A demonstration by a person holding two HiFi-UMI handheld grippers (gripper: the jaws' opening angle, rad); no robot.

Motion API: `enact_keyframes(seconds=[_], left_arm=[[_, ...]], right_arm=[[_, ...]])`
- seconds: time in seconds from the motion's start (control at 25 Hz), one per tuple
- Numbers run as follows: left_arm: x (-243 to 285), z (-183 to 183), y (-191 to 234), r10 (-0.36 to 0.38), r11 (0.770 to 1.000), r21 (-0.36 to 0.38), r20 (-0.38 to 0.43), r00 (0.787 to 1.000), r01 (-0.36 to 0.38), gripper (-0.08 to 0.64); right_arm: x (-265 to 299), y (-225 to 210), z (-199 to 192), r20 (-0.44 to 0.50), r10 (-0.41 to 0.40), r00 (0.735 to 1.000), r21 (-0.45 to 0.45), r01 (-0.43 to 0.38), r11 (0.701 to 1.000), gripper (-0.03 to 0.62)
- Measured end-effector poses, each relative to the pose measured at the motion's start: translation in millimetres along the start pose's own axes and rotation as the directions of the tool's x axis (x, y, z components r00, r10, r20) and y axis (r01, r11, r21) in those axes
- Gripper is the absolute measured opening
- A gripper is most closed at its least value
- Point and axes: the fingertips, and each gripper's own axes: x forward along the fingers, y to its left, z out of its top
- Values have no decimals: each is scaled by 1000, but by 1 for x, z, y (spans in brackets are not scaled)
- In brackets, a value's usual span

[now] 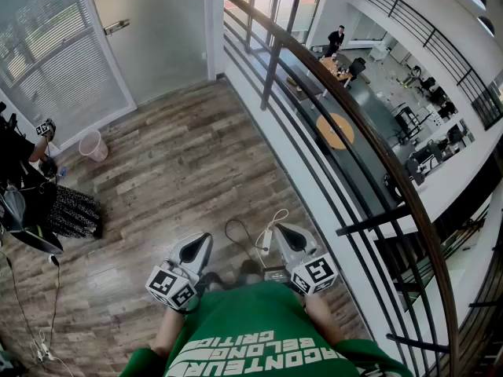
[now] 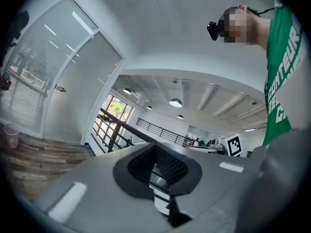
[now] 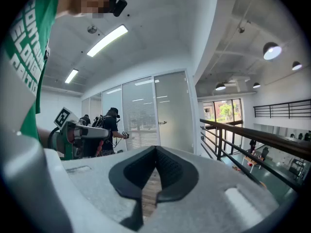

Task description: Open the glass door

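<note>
Glass door [image 1: 157, 38], frosted w/ small metal handle [image 1: 116, 27], top edge cut off in head view; left gripper [image 1: 200, 243] & right gripper [image 1: 281, 232] jaws both together, empty.

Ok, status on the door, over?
Left claw, right claw shut, empty. Glass door closed, ahead, out of reach. Pink bin, bystander off left, not blocking.

Bright, even indoor light, ceiling lamps [image 2: 175, 102] lit, windows [image 3: 225, 111] glaring, strong fisheye curving edges, dark corners.
</note>
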Motion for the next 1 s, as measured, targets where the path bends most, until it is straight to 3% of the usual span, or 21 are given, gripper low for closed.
enact_keyframes(seconds=[0.6, 1.0], left_arm=[[17, 0, 6, 10, 1000, 4, 13, 1000, -10, 17], [30, 7, -5, 104, 994, 16, 23, 994, -104, 17]], right_arm=[[14, -15, -1, -6, 27, 1000, 5, -27, 1000, -6], [25, -31, -5, -31, 149, 988, 1, -149, 989, -6]])
